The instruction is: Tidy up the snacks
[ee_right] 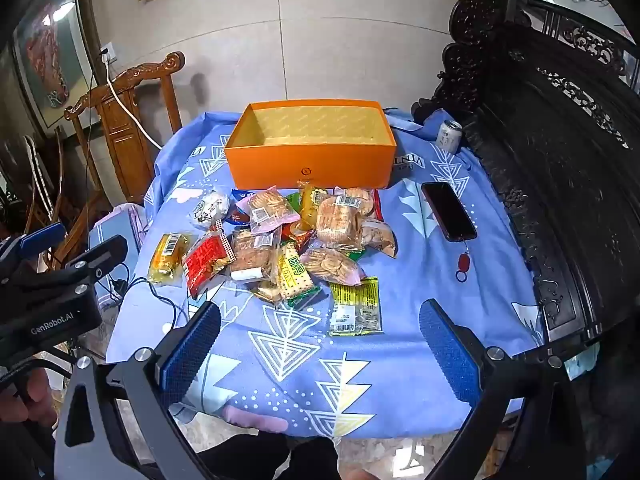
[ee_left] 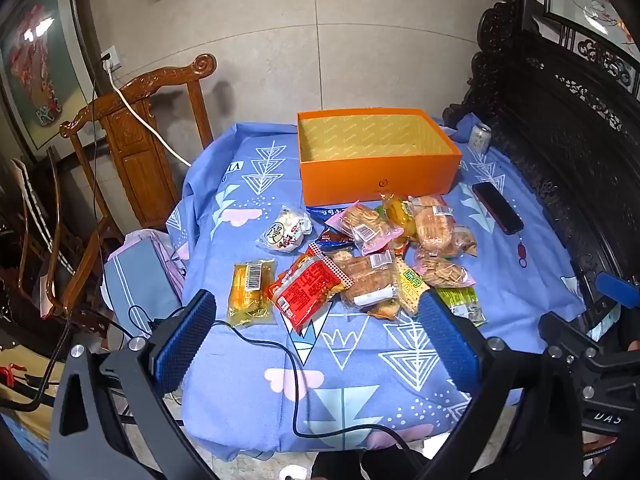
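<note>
An open orange box [ee_left: 380, 178] [ee_right: 312, 168] stands empty at the back of the blue-clothed table. In front of it lies a pile of snack packets: a red packet [ee_left: 308, 290] [ee_right: 206, 262], a yellow packet [ee_left: 250, 292] [ee_right: 168, 256], a white round bun packet [ee_left: 286, 230] [ee_right: 210, 208], cracker packets [ee_left: 362, 224] [ee_right: 334, 266] and a green-yellow packet [ee_right: 356, 308] [ee_left: 462, 300]. My left gripper [ee_left: 316, 344] is open and empty, held over the near table before the pile. My right gripper [ee_right: 320, 344] is open and empty, also short of the pile.
A dark phone [ee_left: 497, 207] [ee_right: 448, 210] with a red tag lies right of the pile. A drink can [ee_left: 479, 138] [ee_right: 449, 136] stands at the back right. A carved dark bench [ee_right: 560, 160] borders the right, a wooden chair [ee_left: 136, 128] the left. A black cable [ee_left: 294, 380] crosses the cloth.
</note>
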A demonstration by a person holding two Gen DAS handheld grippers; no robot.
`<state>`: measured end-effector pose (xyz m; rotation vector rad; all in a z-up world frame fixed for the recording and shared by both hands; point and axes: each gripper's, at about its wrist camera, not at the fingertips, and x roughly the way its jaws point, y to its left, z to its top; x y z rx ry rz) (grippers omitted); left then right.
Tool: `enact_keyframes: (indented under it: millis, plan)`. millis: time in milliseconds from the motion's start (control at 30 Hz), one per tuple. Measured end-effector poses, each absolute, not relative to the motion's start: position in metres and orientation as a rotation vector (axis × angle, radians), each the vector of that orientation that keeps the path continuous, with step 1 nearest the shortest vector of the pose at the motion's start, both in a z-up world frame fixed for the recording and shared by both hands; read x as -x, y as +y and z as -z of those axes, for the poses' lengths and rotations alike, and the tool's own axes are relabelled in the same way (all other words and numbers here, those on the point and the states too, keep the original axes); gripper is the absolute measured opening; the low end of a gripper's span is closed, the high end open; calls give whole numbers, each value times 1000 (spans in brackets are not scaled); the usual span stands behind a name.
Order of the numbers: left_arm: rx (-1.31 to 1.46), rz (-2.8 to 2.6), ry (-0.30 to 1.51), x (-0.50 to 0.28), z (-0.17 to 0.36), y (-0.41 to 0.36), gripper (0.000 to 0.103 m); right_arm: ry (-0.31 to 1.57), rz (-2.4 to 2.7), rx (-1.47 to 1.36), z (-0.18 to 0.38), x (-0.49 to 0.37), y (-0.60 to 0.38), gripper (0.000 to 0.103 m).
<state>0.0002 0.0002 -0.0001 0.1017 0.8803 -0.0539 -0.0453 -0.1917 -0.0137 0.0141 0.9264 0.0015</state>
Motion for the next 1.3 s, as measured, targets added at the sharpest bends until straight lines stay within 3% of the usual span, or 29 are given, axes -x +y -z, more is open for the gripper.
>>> enact_keyframes:
  millis: [1300]
  plan:
    - [-95,56,880,-3,7,-1,99,939,-1,-23,17,41,-193,100]
